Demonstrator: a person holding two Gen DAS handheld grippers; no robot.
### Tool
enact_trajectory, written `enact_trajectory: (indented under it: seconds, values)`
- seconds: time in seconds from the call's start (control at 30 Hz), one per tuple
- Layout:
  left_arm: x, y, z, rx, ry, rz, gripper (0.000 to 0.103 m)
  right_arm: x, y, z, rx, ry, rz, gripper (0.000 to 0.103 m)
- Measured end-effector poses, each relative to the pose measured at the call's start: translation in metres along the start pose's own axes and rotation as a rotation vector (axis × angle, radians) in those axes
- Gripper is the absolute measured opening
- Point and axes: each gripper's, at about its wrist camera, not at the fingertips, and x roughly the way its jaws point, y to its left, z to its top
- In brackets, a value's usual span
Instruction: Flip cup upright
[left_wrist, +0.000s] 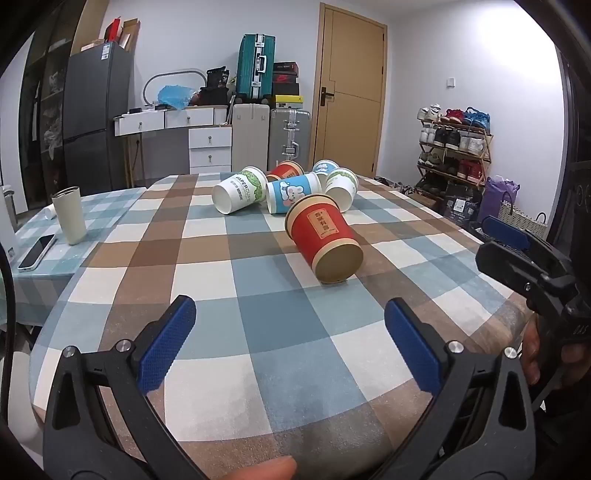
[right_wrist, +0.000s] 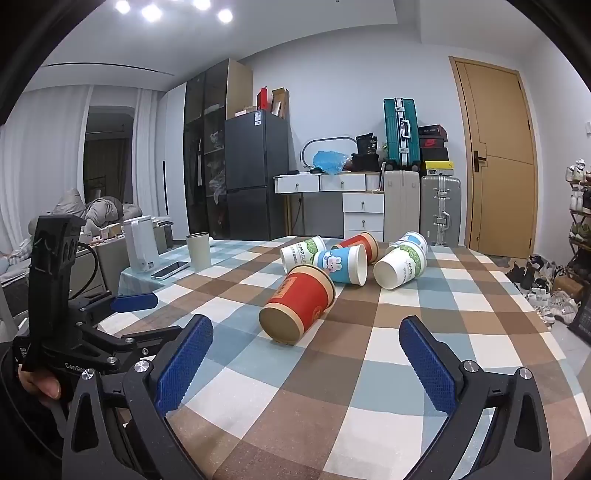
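Several paper cups lie on their sides on the checked tablecloth (left_wrist: 236, 325). The nearest is a red cup (left_wrist: 323, 240) with a tan base facing me; in the right wrist view it (right_wrist: 299, 304) lies ahead and a little left. Behind it lie a blue rabbit cup (left_wrist: 293, 192), a white-green cup (left_wrist: 240, 189) and others. My left gripper (left_wrist: 290, 321) is open and empty, short of the red cup. My right gripper (right_wrist: 306, 343) is open and empty, just short of the red cup; it also shows at the right edge of the left wrist view (left_wrist: 517, 243).
A cream tumbler (left_wrist: 69, 215) stands upright at the table's left with a phone (left_wrist: 36, 252) beside it. A white kettle (right_wrist: 140, 245) stands further left. Suitcases, drawers, a fridge, a door and a shoe rack (left_wrist: 456, 147) line the room behind.
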Motion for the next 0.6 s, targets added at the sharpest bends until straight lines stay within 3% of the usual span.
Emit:
enact_trajectory:
  seconds: [0.03,0.1,0.17,0.6]
  values:
    - [0.0018,0.0007,0.0005,-0.013,0.038,-0.009,0.102,0.0004,-0.0001,-0.0002,0.0,0.004,-0.001,0.103]
    - [0.0035,0.0012,0.0011,-0.013,0.041,-0.01,0.102,0.0005,0.0,-0.0003,-0.002,0.002,-0.002,0.103]
    - [0.0005,0.0003,0.0001,-0.005,0.01,-0.009,0.102,0.0004,0.0002,-0.0005,-0.002,0.0,0.0,0.103]
    - [-0.002,0.0053,-0.0002,-0.007,0.017,-0.019,0.102,0.0039,-0.0014,0.0001,-0.001,-0.001,-0.007,0.103]
